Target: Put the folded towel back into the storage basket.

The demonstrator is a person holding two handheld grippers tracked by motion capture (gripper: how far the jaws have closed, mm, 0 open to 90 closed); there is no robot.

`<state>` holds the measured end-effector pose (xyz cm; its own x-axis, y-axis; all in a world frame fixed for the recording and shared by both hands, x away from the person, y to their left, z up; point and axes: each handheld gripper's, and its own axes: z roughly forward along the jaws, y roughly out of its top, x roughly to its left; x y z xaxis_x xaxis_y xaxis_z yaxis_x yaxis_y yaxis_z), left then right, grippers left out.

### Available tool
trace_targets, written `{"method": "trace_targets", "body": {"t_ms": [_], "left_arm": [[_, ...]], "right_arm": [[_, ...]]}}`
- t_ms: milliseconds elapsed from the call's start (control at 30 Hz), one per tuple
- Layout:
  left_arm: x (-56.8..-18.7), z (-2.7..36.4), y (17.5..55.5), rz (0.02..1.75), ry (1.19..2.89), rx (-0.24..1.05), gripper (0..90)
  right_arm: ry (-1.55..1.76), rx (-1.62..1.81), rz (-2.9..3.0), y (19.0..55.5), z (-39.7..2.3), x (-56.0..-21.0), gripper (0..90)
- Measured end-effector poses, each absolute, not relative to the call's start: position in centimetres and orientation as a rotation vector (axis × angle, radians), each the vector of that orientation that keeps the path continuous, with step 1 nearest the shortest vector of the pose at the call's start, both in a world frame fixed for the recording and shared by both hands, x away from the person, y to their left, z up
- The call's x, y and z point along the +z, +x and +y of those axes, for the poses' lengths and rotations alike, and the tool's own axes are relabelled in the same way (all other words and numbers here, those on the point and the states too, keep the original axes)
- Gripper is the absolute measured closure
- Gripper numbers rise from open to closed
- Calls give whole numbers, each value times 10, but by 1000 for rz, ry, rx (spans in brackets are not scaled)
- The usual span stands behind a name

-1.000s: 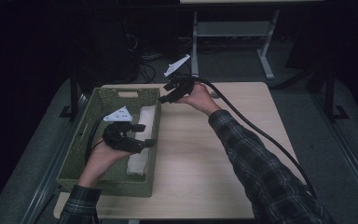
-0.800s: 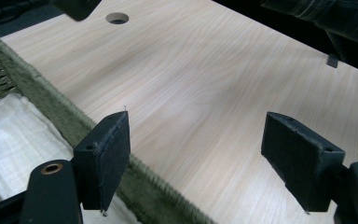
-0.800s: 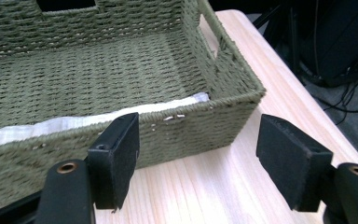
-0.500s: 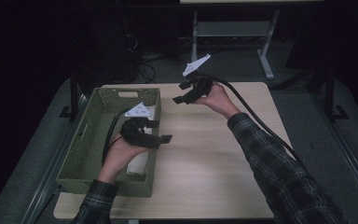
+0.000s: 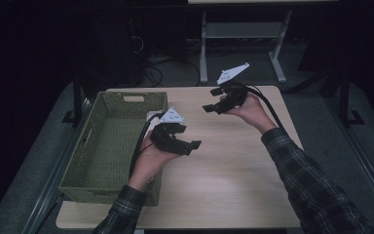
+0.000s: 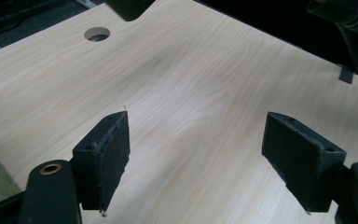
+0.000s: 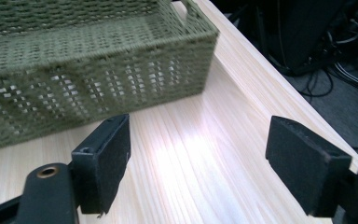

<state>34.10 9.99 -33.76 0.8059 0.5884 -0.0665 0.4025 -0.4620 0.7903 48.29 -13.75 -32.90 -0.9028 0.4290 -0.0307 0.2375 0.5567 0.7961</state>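
High view: no writing is readable. The left gripper (image 5: 187, 145) hovers over the table (image 5: 233, 170) just beside the green basket (image 5: 85, 165), jaws wide, empty. The right gripper (image 5: 213, 108), its jaws just opening, holds nothing. The left gripper view reveals a round hole (image 6: 97, 33) in the tabletop.

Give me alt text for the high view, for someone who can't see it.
A person holds two open grippers over a wooden table: the left gripper just right of a green woven basket, the right gripper farther back. Neither holds anything. A white thing lies in the basket by its right wall.
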Motion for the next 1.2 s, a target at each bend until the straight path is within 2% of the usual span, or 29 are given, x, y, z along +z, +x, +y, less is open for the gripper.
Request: {"method": "trace_targets", "body": {"t_ms": [467,1200], "left_arm": [[-364,67,333,733,2123,290,225],[-417,46,321,727,2199,294,191]], "right_arm": [[700,1240,2531,460,-190,-358,175],[832,1208,2532,412,-235,-422,138]]}}
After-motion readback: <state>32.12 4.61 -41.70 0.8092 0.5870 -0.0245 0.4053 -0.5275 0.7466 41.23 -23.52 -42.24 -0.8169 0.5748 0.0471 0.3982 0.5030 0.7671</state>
